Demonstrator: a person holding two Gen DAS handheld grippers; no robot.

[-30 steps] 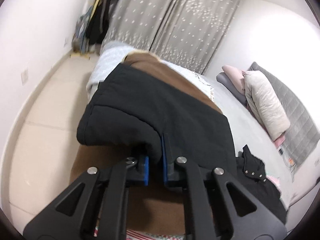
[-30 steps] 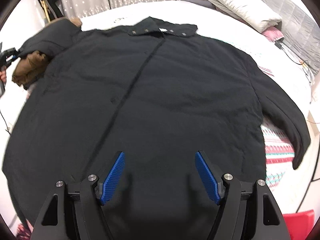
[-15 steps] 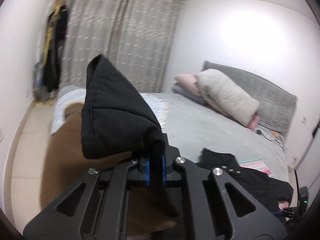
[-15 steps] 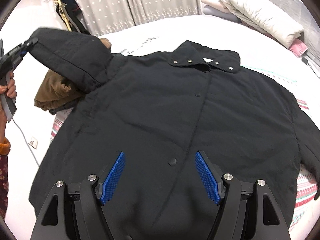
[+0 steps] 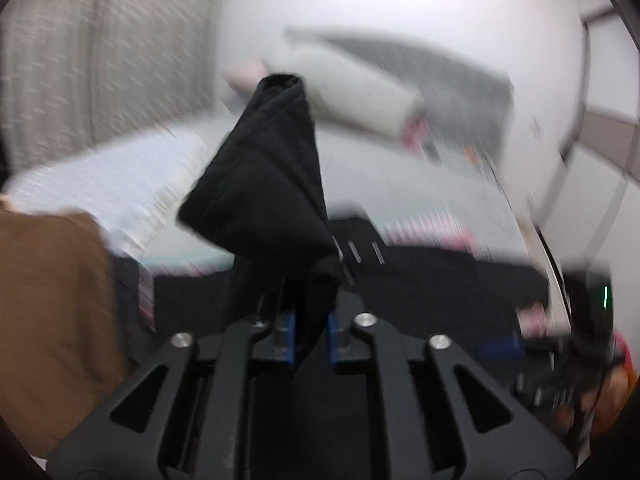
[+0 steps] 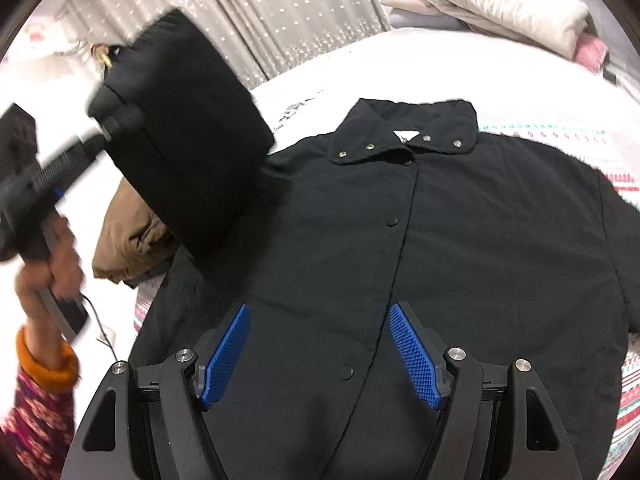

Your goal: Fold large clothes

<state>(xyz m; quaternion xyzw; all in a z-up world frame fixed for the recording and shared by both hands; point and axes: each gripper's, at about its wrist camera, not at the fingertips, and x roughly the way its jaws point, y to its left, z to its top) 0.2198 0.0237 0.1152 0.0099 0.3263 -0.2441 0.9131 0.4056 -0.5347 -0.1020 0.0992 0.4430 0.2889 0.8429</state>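
A large black jacket (image 6: 460, 248) lies face up on the bed, collar at the far side, snaps down the front. My left gripper (image 5: 310, 338) is shut on the cuff of its left sleeve (image 5: 272, 176) and holds it up in the air. In the right wrist view that raised sleeve (image 6: 184, 148) hangs over the jacket's left shoulder, with the left gripper (image 6: 100, 124) at its end. My right gripper (image 6: 320, 356) is open and empty, low over the jacket's lower front.
A brown garment (image 6: 128, 240) lies bunched at the bed's left edge, under the raised sleeve. Pillows (image 6: 504, 4) are stacked at the head of the bed. Grey curtains (image 6: 288, 12) hang behind. A patterned cover (image 6: 624, 392) shows at the right.
My left gripper has lifted the sleeve higher and swung it rightward over the jacket. The right gripper has moved closer to the collar, still open.
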